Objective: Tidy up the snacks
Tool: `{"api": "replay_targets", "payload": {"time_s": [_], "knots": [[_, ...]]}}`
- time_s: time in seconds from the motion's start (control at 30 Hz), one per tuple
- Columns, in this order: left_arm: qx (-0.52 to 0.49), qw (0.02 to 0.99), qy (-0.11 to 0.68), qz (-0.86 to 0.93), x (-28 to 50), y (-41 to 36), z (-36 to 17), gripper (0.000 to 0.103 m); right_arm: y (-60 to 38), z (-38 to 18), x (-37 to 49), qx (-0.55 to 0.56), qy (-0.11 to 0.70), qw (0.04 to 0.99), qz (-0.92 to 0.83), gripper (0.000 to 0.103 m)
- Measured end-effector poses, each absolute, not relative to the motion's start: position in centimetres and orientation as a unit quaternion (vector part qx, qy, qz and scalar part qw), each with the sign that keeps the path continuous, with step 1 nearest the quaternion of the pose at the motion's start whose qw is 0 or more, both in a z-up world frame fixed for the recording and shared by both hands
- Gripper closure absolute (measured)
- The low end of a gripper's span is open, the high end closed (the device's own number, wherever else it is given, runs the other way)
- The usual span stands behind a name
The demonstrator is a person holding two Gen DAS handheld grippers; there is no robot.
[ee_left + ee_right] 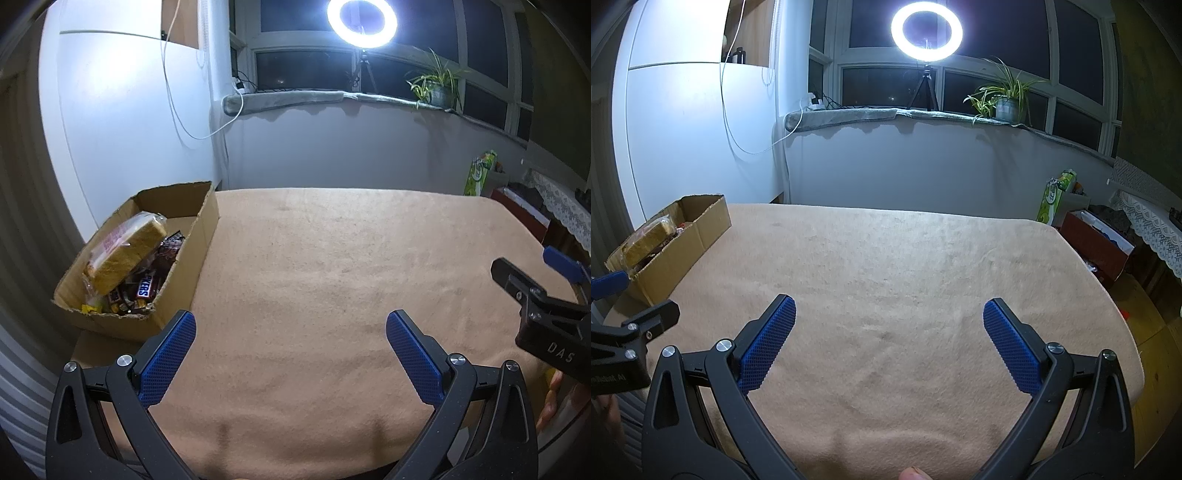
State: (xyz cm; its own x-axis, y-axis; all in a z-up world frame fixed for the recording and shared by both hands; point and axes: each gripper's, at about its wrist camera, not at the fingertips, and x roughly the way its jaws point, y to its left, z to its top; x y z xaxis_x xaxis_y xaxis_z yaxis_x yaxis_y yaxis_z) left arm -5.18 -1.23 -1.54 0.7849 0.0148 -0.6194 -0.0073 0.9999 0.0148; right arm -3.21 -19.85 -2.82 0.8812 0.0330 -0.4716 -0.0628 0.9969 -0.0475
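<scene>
Both our left gripper [291, 328] and right gripper [888, 317] hang spread and empty over bare blanket [332, 258]; ahead-left, the cardboard box [201, 236] holds a soft, crushable wrapped cake [125, 258], best pinched lightly across its sides, atop light, slippery Snickers bars [146, 286].

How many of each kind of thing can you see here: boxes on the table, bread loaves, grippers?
Cardboard box: 1
Bread loaf, bagged, lying in the box: 1
Grippers, left and right, both open: 2
Total: 4

Glaring ring light [926, 31], dim room, fisheye-warped edges
</scene>
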Motion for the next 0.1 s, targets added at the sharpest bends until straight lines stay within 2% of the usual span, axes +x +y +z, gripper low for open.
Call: {"api": "replay_targets", "payload": {"time_s": [0.1], "knots": [[0.012,0.946,0.323,0.002,-5.28,-1.34,-1.35,0.0,-19.77,-2.96,-3.18,-0.032,0.244,0.969,0.025,0.0]]}}
